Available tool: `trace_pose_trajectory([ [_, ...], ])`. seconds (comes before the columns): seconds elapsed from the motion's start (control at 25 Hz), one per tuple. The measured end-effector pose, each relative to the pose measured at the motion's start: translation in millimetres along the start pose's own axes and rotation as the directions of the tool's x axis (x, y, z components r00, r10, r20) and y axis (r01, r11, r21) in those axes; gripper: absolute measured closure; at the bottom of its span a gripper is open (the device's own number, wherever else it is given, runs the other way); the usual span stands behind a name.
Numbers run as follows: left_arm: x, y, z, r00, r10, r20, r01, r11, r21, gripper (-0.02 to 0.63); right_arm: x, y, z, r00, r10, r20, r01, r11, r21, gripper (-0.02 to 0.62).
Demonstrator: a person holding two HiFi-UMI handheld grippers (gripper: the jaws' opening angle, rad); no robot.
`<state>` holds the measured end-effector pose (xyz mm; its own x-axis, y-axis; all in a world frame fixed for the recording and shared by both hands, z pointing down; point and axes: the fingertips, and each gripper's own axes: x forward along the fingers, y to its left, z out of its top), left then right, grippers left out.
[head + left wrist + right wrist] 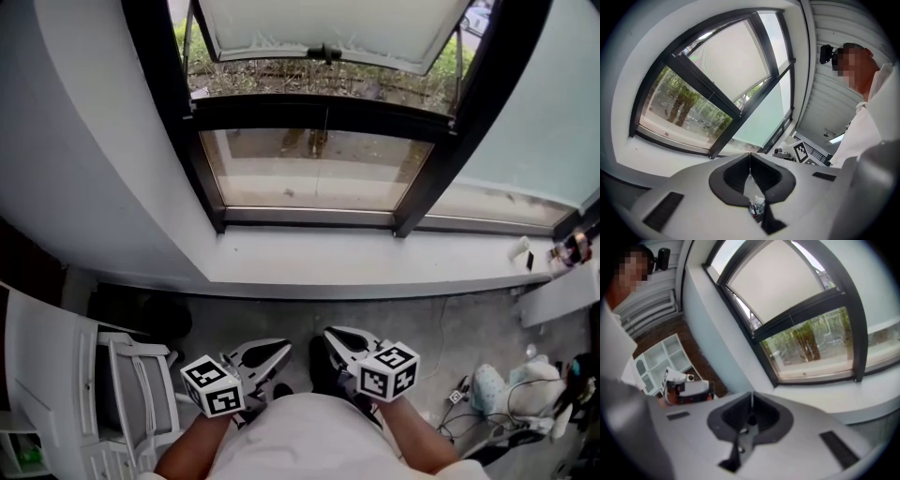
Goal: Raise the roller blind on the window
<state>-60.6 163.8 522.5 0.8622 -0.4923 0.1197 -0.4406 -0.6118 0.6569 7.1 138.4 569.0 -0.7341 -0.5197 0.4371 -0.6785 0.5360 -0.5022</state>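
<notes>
The white roller blind (328,23) hangs over the upper part of the black-framed window (309,112); its bottom rail carries a small dark pull (324,52). Below the rail, trees and ground show through the glass. The blind also shows in the left gripper view (733,61) and the right gripper view (780,282). My left gripper (279,350) and right gripper (332,335) are low, close to my body and well short of the window. Both are shut with nothing between the jaws, as their own views show: left gripper (750,155), right gripper (751,394).
A wide white window sill (375,262) runs below the window, with small items at its right end (570,249). A white shelf unit (56,375) stands at the left. Cables and a pale soft toy (502,384) lie on the floor at the right.
</notes>
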Motion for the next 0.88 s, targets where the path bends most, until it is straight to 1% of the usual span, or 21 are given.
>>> trace_pose_trajectory([
  [0.12, 22, 12, 14, 1.000, 0.016, 0.002, -0.016, 1.000, 0.005, 0.581, 7, -23, 17, 1.000, 0.013, -0.006, -0.013, 1.000, 0.009, 0.572],
  [0.28, 63, 28, 34, 1.000, 0.031, 0.002, -0.031, 0.999, 0.010, 0.581, 13, -56, 52, 0.999, 0.041, 0.003, -0.041, 0.999, 0.011, 0.571],
  [0.44, 103, 32, 62, 0.998, 0.048, 0.029, -0.049, 0.998, 0.032, 0.581, 16, -86, 77, 0.997, 0.074, -0.011, -0.074, 0.997, 0.000, 0.571],
  [0.68, 130, 52, 85, 0.991, 0.113, 0.071, -0.115, 0.993, 0.035, 0.581, 26, -115, 92, 0.992, 0.114, -0.046, -0.116, 0.993, -0.030, 0.571],
  [0.88, 138, 67, 97, 0.987, 0.141, 0.081, -0.143, 0.989, 0.027, 0.581, 36, -123, 98, 0.989, 0.134, -0.066, -0.136, 0.990, -0.026, 0.571],
])
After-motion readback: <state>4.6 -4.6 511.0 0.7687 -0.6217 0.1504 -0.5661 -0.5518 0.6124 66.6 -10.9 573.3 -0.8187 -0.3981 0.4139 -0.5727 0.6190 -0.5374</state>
